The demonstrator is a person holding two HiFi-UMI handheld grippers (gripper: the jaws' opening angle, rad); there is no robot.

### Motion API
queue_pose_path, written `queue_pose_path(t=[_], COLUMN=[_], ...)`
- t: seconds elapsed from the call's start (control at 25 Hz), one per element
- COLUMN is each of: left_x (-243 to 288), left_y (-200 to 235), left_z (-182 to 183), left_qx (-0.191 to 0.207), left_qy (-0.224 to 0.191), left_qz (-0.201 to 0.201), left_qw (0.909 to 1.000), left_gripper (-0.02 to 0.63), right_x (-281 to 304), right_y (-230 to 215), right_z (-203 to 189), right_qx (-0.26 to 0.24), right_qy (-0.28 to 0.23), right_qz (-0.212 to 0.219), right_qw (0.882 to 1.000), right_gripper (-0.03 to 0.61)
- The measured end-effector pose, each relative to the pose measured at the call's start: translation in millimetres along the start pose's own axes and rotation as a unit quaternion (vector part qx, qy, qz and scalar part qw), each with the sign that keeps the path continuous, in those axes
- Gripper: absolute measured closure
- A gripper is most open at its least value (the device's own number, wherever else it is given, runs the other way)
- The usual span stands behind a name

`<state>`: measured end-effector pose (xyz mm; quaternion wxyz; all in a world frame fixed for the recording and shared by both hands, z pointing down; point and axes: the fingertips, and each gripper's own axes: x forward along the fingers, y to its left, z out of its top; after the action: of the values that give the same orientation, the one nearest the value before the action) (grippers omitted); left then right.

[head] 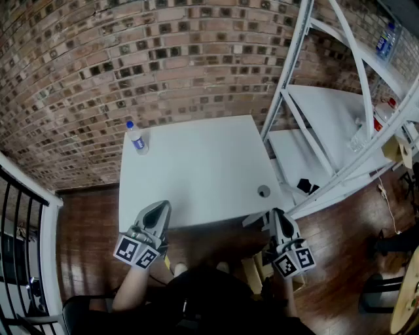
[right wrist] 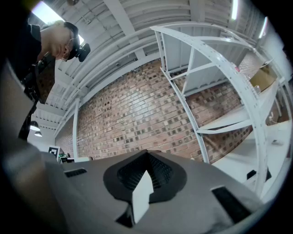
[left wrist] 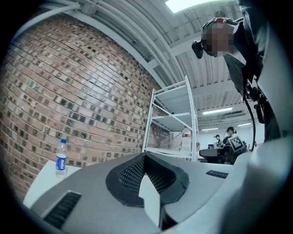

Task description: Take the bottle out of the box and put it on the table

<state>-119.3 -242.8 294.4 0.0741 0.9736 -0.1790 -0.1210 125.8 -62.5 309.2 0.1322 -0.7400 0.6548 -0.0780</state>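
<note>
Bright even indoor light; glare from ceiling light panel (left wrist: 192, 3); heavy fisheye bending, dark vignetted corners.

A brick wall (head: 131, 59) runs behind a white table (head: 196, 170), with a white shelving rack (head: 327, 131) beside it. The floor (head: 85, 242) is dark wood, and at left stands perhaps a black railing (head: 16, 216).

The head camera looks steeply down from above the person onto the table (head: 196, 170), with the left gripper (head: 160, 208) and right gripper (head: 277, 214) at its near edge. Each gripper camera sits close behind its own jaws and faces roughly level across the table. All three views share the brick wall (head: 131, 65) and rack (head: 340, 111). The bottle (head: 136, 139) shows only in the head and left gripper views.
</note>
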Motion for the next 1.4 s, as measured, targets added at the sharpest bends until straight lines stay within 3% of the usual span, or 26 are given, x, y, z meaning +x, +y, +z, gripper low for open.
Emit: queue_pose_path(t=[0.28, 0.64, 0.88, 1.08, 1.4], left_x=[68.3, 148.5, 178.7, 186.6, 177.4], left_y=[-60.7, -150.9, -190.4, -203.7, -237.1], left_z=[-33.2, -60.3, -58.9, -56.8, -62.5], left_qx=[-0.011, -0.015, -0.031, -0.042, -0.084], left_qy=[0.006, 0.021, 0.027, 0.031, 0.038], left_qz=[-0.044, -0.159, -0.257, -0.31, -0.401], left_qw=[0.9989, 0.9869, 0.9655, 0.9495, 0.9114], left_gripper=[0.617, 0.617, 0.617, 0.617, 0.617], right_x=[-55.2, -133.4, -183.1, -220.2, -272.3], right_y=[-81.8, -141.5, -146.6, -128.2, -81.5], right_z=[20.2, 45.9, 59.7, 64.3, 51.4], right_qx=[-0.013, -0.04, -0.048, -0.061, -0.069], right_qy=[-0.012, -0.048, -0.082, -0.094, -0.103], right_qz=[-0.05, -0.139, -0.23, -0.292, -0.378], right_qw=[0.999, 0.988, 0.968, 0.95, 0.917], right_gripper=[0.575, 0.575, 0.575, 0.575, 0.575])
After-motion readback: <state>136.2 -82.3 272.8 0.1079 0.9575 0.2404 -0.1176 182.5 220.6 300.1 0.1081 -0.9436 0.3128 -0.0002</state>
